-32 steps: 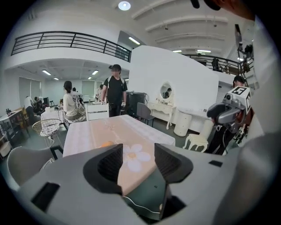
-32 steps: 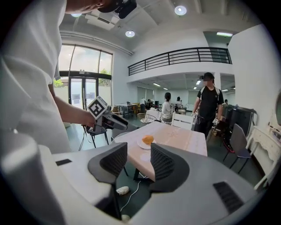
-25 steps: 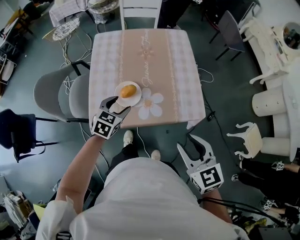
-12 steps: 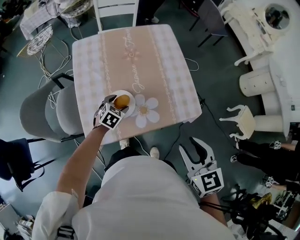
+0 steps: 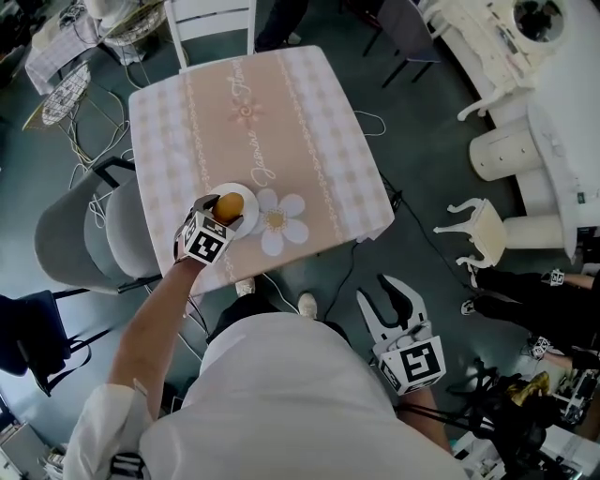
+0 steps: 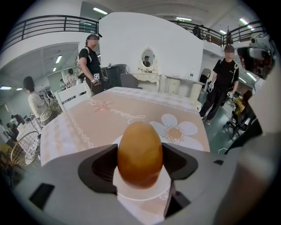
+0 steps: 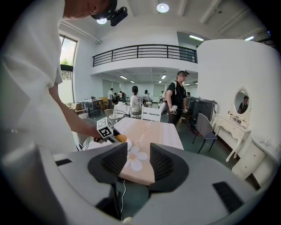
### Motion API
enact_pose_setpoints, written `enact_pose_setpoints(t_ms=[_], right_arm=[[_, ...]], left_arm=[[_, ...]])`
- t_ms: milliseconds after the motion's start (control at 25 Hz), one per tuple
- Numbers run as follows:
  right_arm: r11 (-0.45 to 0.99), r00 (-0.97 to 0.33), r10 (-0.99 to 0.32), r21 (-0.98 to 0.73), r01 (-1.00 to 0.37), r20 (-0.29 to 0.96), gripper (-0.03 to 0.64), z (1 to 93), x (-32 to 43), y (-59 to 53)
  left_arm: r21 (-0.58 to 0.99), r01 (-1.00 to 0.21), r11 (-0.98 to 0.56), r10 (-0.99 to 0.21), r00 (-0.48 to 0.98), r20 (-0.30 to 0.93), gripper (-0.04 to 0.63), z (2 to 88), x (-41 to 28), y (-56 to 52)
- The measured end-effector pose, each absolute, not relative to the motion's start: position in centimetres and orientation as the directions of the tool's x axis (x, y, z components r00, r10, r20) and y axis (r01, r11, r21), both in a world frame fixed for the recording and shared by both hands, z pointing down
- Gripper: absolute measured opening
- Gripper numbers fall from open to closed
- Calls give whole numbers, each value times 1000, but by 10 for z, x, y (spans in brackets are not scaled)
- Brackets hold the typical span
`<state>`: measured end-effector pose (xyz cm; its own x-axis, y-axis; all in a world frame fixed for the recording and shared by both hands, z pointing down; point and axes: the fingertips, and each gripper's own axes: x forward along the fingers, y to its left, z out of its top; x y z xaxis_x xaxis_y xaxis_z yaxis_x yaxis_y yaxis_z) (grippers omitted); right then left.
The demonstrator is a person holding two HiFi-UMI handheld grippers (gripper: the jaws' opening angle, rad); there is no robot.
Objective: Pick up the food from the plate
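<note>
An egg-shaped orange-brown food stands on a small white plate near the front left edge of a pink-checked table. My left gripper reaches over the plate with one jaw on either side of the food. In the left gripper view the food fills the gap between the dark pads, resting on the plate; I see no squeeze on it. My right gripper hangs off the table by my hip, open and empty.
Two grey chairs stand at the table's left, a white chair at its far end. White furniture fills the right. Cables trail on the dark floor. People stand beyond the table.
My left gripper has moved forward over the plate, and its jaws now sit around the food. The right gripper has stayed low beside me.
</note>
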<state>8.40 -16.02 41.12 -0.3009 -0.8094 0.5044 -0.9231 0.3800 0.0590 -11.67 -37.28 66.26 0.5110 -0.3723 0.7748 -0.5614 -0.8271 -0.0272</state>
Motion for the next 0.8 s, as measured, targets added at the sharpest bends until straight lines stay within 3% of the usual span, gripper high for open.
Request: enact_pose_setpoints(t_ms=[560, 800], right_arm=[[540, -475, -756, 19, -841, 451, 169, 415, 103, -136], [623, -566, -705, -7, -782, 428, 137, 423, 111, -122]], left_arm=[[-27, -648, -761, -509, 571, 644, 322, 524, -105, -296], [-18, -699, -715, -582, 580, 570, 322, 465, -88, -245]])
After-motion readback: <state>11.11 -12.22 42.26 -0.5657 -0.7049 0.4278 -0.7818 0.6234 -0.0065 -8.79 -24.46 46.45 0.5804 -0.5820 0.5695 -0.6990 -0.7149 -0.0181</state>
